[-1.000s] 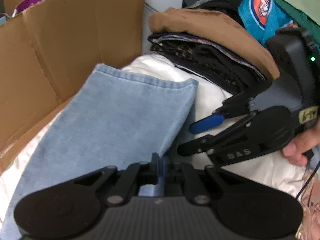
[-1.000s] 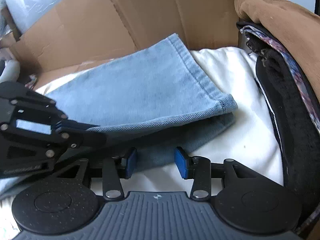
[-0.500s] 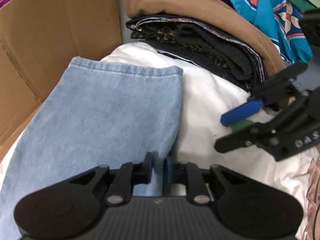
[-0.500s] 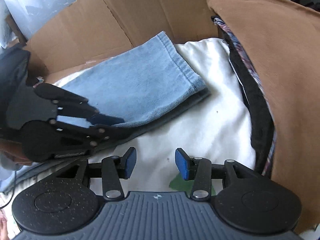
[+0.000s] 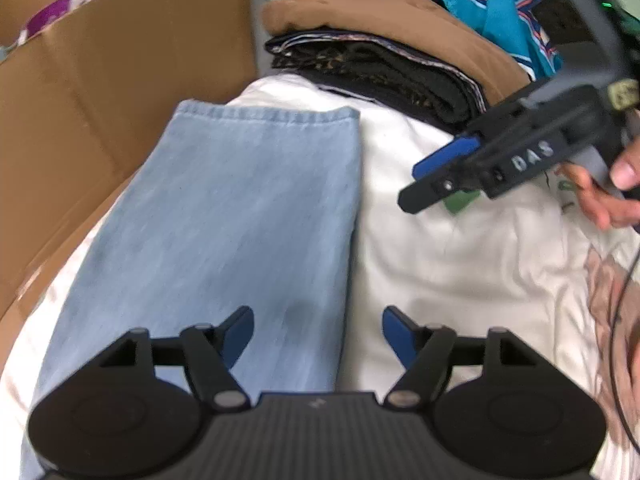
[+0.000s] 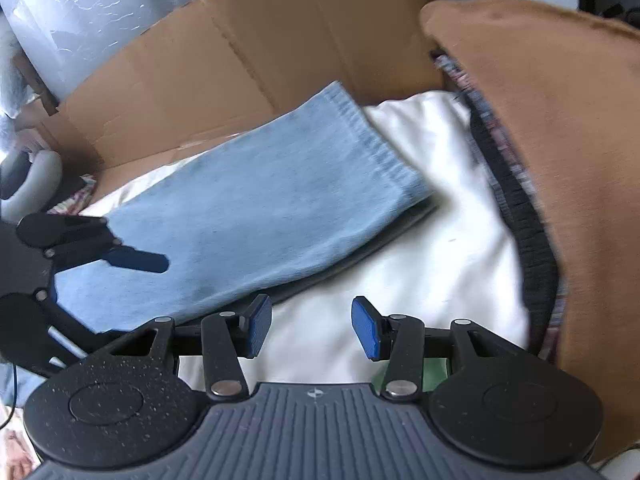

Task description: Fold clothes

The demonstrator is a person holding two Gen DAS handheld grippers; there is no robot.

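Observation:
Light blue jeans (image 5: 240, 220) lie folded lengthwise on a white sheet (image 5: 460, 272), hem towards the cardboard. My left gripper (image 5: 318, 330) is open just above the jeans' right edge, with nothing between its fingers. My right gripper (image 5: 412, 188), held by a hand (image 5: 600, 196), hovers over the sheet to the right of the jeans. In the right wrist view the right gripper (image 6: 312, 328) is open over bare sheet (image 6: 420, 264) beside the long edge of the jeans (image 6: 260, 208). A left gripper finger (image 6: 136, 260) rests over the denim at the left.
A cardboard box wall (image 5: 100, 100) stands behind and left of the jeans. A stack of folded clothes topped by a brown garment (image 5: 400, 32) sits close on the right (image 6: 560, 120), with a teal jersey (image 5: 492, 12) behind it. A bubble-wrap roll (image 6: 80, 12) stands beyond the cardboard.
My left gripper was shut on the jeans' edge and has now opened and let go. The jeans lie flatter. The right gripper stayed open and shifted over the sheet.

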